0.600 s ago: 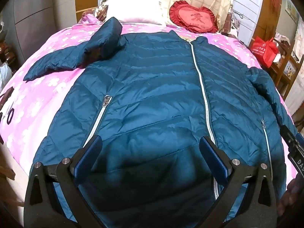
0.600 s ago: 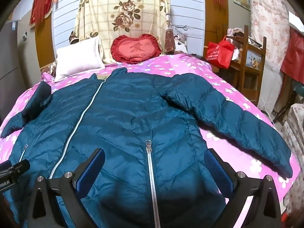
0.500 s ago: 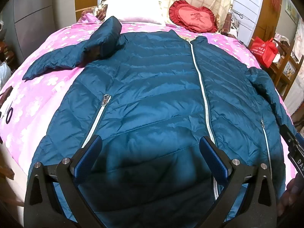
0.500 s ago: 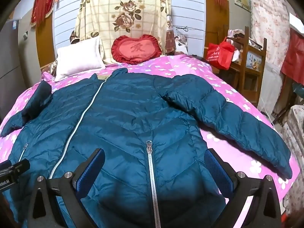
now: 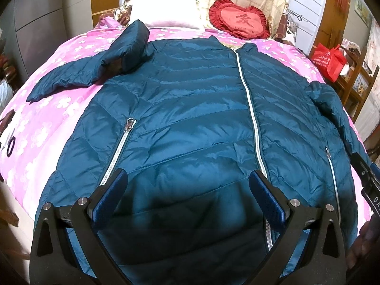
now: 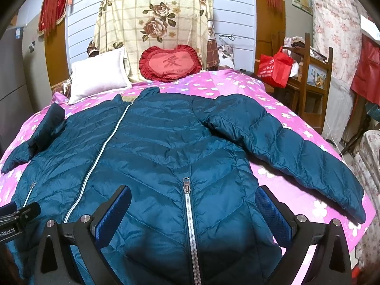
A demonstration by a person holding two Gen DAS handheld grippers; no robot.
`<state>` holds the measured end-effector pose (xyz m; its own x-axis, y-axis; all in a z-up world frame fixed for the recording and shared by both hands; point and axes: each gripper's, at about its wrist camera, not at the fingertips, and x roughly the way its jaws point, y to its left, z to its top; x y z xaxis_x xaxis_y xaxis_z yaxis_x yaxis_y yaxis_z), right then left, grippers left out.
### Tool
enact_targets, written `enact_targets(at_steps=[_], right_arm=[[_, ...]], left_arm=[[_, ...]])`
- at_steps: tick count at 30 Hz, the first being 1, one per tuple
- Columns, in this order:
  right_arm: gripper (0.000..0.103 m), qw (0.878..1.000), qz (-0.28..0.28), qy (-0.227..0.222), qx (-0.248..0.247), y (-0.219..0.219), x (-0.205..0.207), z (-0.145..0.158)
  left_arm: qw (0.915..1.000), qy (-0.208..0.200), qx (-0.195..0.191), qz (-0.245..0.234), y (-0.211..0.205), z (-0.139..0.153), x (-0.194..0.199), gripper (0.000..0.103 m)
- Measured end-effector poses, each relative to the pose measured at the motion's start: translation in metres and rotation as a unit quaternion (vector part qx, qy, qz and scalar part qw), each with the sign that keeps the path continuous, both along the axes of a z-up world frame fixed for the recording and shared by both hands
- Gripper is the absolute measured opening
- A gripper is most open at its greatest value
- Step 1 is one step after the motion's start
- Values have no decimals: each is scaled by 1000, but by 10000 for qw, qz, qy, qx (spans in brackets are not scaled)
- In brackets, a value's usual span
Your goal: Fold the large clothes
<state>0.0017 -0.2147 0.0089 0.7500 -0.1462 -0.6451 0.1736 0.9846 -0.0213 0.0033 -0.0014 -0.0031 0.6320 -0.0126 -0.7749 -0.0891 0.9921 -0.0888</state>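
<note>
Two spread grippers above a teal puffer jacket (image 5: 190, 109) laid flat on a pink flowered bedspread (image 5: 47, 128).

Zipped shut, front up, the jacket fills the middle of both views, collar toward the top. Left gripper (image 5: 187, 196) and right gripper (image 6: 192, 211) sit at the bottom edge over the hem, fingers released wide, grasping nothing. One sleeve (image 6: 296, 152) stretches to the right; the other sleeve (image 5: 95, 71) bends at upper left. A white pillow (image 6: 97, 76) and red heart cushion (image 6: 169, 63) lie beyond.

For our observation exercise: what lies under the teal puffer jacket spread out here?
The jacket lies flat on a pink flowered bedcover, which shows all around it, including under the outstretched sleeve. Whatever sits directly beneath the jacket's body is covered and cannot be seen.
</note>
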Motion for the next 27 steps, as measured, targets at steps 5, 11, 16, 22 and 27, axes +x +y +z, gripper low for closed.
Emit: enact_targets(at_steps=[5,11,16,22,27], right_arm=[[103,10000,-10,4,8,0,0,1],[103,10000,-9,2,6,-1,0,0],[103,10000,-15,10,6,-2,0,0],[103,10000,-19,23,5,-1,0,0],[103,10000,-39,50,1,-1,0,-1]], left_arm=[[10000,-23,30,0,-3,0,-2,102],[10000,-6,12,1,-3,-1,-1,103],[10000,-14,7,4,-4,-1,-1,103],[10000,12,1,4,-4,-1,-1,103],[10000,27,-18,5,-3,-1,-1,103]])
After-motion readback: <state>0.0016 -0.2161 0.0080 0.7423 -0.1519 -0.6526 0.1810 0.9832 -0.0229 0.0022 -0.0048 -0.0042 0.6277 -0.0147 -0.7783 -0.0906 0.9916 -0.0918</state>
